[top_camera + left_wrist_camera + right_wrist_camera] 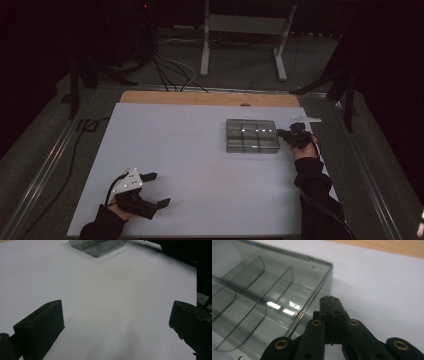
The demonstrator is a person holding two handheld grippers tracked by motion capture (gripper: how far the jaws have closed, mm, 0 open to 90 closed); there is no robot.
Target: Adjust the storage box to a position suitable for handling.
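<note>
Sitting on the white tabletop (175, 165), the clear box (251, 135) with little rooms has the right tool (329, 300) shut tight, empty, just beside its edge. Next it probably pushes the box. The left tool (152, 190) waits wide open, far from the box.

Dim room, dark edges; the white rectangular surface (200, 165) is evenly lit; glare spots on the smoky clear plastic compartment box (274, 306).
</note>
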